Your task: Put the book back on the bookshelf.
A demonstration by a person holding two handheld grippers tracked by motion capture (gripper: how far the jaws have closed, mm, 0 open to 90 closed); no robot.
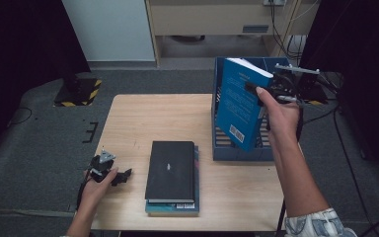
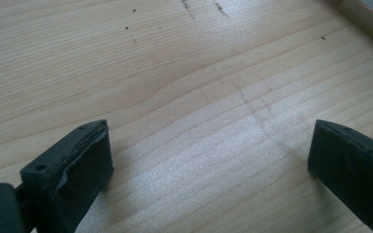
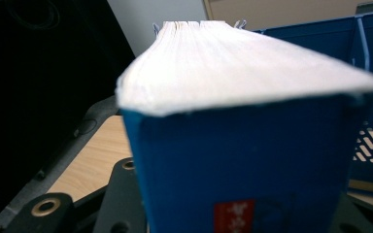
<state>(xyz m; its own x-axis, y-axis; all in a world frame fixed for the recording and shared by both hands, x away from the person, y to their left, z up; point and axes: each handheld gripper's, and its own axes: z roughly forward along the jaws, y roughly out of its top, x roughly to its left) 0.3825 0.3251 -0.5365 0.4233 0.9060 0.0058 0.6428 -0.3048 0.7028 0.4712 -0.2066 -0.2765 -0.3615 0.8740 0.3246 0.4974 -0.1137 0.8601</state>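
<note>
Jaws of the right hand-held gripper [image 1: 269,91] pinch a blue book [image 1: 240,102], tilted above the blue file rack [image 1: 237,153] at the desk's [image 1: 177,113] far right. Near left, the left hand-held gripper [image 1: 112,175] rests spread beside two stacked books [image 1: 171,170].

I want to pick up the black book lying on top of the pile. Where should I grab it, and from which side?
Probably the black book by its left long edge, coming in level from the left, where the open left gripper rests on the table. It lies flat on a teal book that pokes out at its right, so the left edge looks freer.
</note>
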